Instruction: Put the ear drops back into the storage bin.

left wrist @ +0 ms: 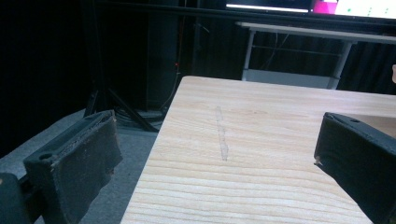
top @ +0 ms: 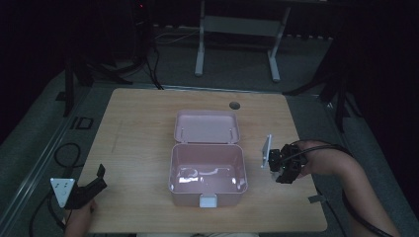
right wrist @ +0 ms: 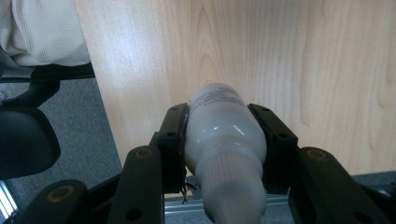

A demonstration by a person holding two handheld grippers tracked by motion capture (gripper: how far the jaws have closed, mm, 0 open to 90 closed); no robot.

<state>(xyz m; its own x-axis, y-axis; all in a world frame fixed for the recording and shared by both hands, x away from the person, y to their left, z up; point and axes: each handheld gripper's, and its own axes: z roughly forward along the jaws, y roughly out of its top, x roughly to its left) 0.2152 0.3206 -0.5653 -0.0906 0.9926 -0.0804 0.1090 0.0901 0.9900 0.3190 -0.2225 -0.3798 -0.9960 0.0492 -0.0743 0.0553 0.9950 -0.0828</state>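
Observation:
A white plastic bottle lies lengthwise between the two black jaws of my right gripper, which is shut on it, the cap end toward the camera. In the high view that gripper hangs above the table's right side, just right of the open pink box, and points down at the wood. The box's lid lies flat behind it. My left gripper rests at the table's near left corner, open with nothing between its jaws.
The wooden table has a round cable hole at the back. A white latch sits on the box's front wall. Cables trail on the floor at the left. A desk frame stands beyond the table.

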